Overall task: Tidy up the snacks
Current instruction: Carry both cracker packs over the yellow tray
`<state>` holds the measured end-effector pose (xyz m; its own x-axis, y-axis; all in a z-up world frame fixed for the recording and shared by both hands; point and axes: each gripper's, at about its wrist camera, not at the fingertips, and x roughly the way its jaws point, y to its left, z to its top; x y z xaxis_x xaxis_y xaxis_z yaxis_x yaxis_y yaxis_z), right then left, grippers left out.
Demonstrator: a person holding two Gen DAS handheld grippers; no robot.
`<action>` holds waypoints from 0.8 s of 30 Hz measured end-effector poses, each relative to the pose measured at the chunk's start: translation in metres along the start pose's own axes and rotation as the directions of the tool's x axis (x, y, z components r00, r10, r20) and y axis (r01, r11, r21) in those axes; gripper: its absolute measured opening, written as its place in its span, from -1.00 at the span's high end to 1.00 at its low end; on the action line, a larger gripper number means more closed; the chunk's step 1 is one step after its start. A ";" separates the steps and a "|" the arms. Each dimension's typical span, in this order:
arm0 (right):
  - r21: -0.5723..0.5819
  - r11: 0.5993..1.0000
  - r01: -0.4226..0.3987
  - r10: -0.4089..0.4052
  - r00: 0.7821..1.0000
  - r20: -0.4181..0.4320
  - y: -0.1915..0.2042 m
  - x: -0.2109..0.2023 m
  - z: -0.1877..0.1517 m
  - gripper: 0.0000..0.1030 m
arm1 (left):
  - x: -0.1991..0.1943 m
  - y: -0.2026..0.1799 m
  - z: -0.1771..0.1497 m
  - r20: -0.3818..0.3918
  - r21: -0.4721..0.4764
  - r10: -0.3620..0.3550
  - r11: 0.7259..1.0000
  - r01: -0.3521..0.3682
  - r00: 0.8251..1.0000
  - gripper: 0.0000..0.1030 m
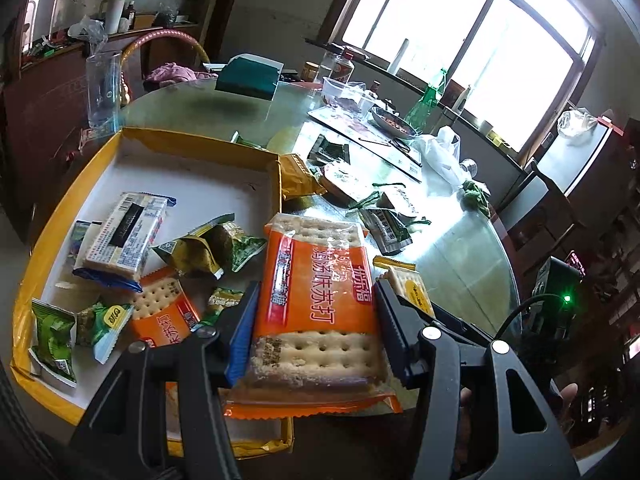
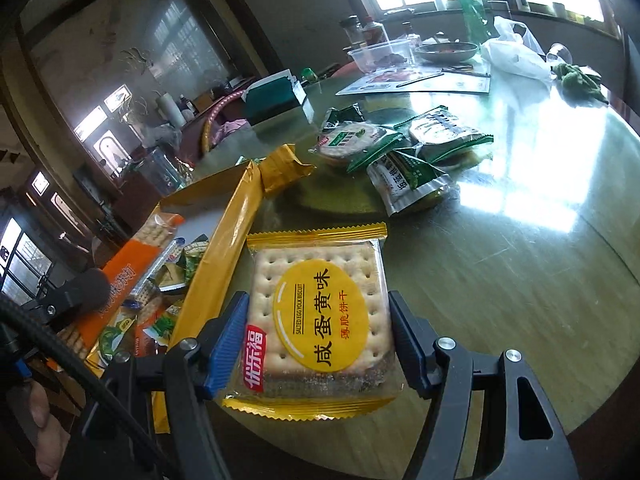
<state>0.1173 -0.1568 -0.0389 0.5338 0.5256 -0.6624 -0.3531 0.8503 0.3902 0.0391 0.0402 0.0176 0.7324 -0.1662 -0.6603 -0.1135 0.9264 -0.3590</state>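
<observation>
My left gripper (image 1: 316,304) is shut on an orange soda-cracker pack (image 1: 316,280), held over the right edge of the yellow box (image 1: 192,144). The box holds several snacks: a blue-and-white cracker pack (image 1: 120,236), a second orange pack (image 1: 160,312) and green packets (image 1: 208,248). My right gripper (image 2: 318,320) is shut on a yellow salted-egg-yolk cracker pack (image 2: 320,312), just right of the box wall (image 2: 224,256). That pack also shows in the left wrist view (image 1: 412,288). Several green-wrapped packs (image 2: 404,152) lie loose on the table beyond.
The round glass-topped table (image 2: 520,240) carries a dark green box (image 1: 248,76), a plastic container (image 2: 380,54), a bowl (image 2: 446,50), a green bottle (image 1: 426,100), a white plastic bag (image 2: 508,50) and papers (image 2: 420,80). A drinking glass (image 1: 102,88) stands behind the box.
</observation>
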 end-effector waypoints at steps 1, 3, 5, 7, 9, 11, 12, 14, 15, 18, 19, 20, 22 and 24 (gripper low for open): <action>-0.001 1.000 -0.002 0.002 1.000 0.001 0.000 -0.001 0.000 -0.32 | 0.000 0.001 0.000 0.000 -0.002 -0.001 1.000 0.001 1.000 -0.10; -0.001 1.000 -0.003 0.003 1.000 0.004 0.002 -0.002 0.001 -0.32 | -0.001 0.001 0.001 0.002 -0.002 0.000 1.000 0.000 1.000 -0.10; -0.002 1.000 -0.009 0.009 1.000 0.009 0.003 -0.003 0.003 -0.32 | -0.001 0.003 0.002 0.005 -0.010 -0.001 1.000 0.001 1.000 -0.10; -0.003 1.000 -0.014 0.014 1.000 0.013 0.006 -0.003 0.005 -0.32 | -0.002 0.005 0.003 0.009 -0.017 -0.002 1.000 0.002 1.000 -0.10; -0.011 1.000 -0.023 0.023 1.000 0.017 0.010 -0.003 0.008 -0.32 | -0.004 0.008 0.004 0.014 -0.022 0.000 1.000 0.000 1.000 -0.10; -0.018 0.999 -0.032 0.032 0.999 0.019 0.015 -0.003 0.011 -0.32 | -0.005 0.011 0.006 0.018 -0.028 0.001 1.000 0.000 1.000 -0.10; -0.023 0.999 -0.038 0.039 0.999 0.019 0.017 -0.002 0.013 -0.32 | -0.006 0.013 0.008 0.020 -0.033 0.003 0.999 -0.002 1.000 -0.10; -0.035 0.998 -0.050 0.051 0.999 0.019 0.024 -0.001 0.017 -0.32 | -0.008 0.018 0.011 0.024 -0.043 0.005 0.999 -0.004 1.000 -0.10; -0.043 0.997 -0.057 0.058 0.998 0.020 0.028 0.000 0.019 -0.32 | -0.009 0.020 0.012 0.028 -0.046 0.007 0.999 -0.005 1.000 -0.10; -0.060 0.996 -0.072 0.073 0.997 0.022 0.039 0.004 0.025 -0.32 | -0.012 0.027 0.019 0.045 -0.055 0.028 0.998 -0.025 0.999 -0.10; -0.066 0.995 -0.079 0.080 0.997 0.021 0.043 0.006 0.028 -0.32 | -0.014 0.030 0.020 0.053 -0.057 0.033 0.998 -0.030 0.998 -0.10; -0.071 0.994 -0.086 0.087 0.996 0.020 0.046 0.008 0.029 -0.32 | -0.016 0.033 0.022 0.061 -0.061 0.039 0.998 -0.035 0.997 -0.10; -0.082 0.992 -0.099 0.101 0.995 0.017 0.053 0.011 0.032 -0.32 | -0.018 0.038 0.025 0.070 -0.067 0.052 0.997 -0.047 0.996 -0.10; -0.096 0.990 -0.107 0.108 0.994 0.014 0.061 0.014 0.036 -0.32 | -0.019 0.044 0.027 0.077 -0.079 0.059 0.995 -0.053 0.995 -0.10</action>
<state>0.1308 -0.0969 -0.0021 0.5030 0.6151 -0.6072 -0.4802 0.7830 0.3953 0.0381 0.0933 0.0326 0.7738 -0.0846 -0.6277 -0.2049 0.9043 -0.3745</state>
